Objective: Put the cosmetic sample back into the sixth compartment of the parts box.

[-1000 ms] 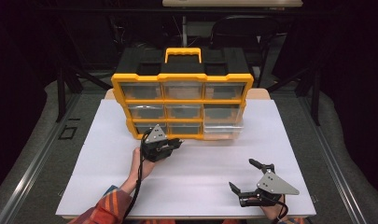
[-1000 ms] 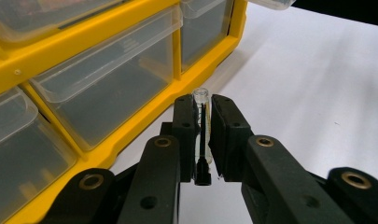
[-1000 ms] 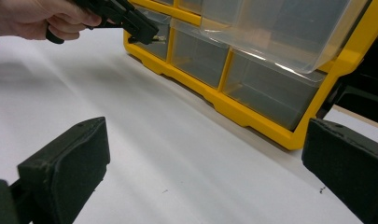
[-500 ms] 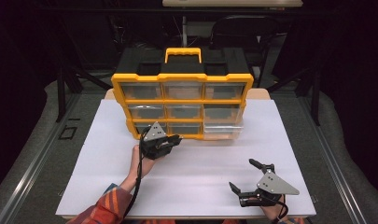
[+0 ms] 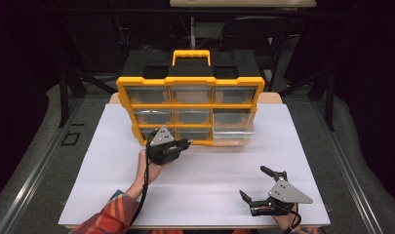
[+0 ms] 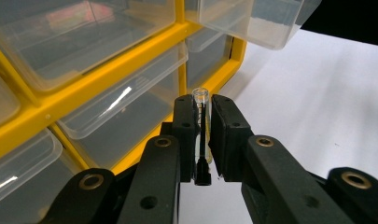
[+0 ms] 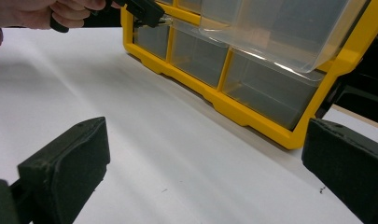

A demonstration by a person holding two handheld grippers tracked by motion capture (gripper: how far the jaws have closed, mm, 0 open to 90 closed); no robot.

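Observation:
A yellow organizer (image 5: 190, 105) with clear drawers stands upright at the back of the white table. Its middle-right drawer (image 5: 234, 134) is pulled out toward me. My left gripper (image 5: 185, 144) hovers just in front of the bottom row of drawers, shut on a small clear glass vial (image 6: 201, 135) with a black cap at its near end. The vial stands lengthwise between the pads (image 6: 184, 135), its open end toward the organizer (image 6: 130, 84). My right gripper (image 5: 256, 185) rests near the table's front right edge, open, with nothing between its fingers (image 7: 67, 168). The pulled-out drawer (image 7: 280, 32) looks empty.
The white board (image 5: 97, 161) covers the table; its front edge lies close under my right gripper. A black chair (image 5: 253, 34) and metal stands sit behind the organizer in the dark. The organizer's yellow handle (image 5: 191, 53) rises on top.

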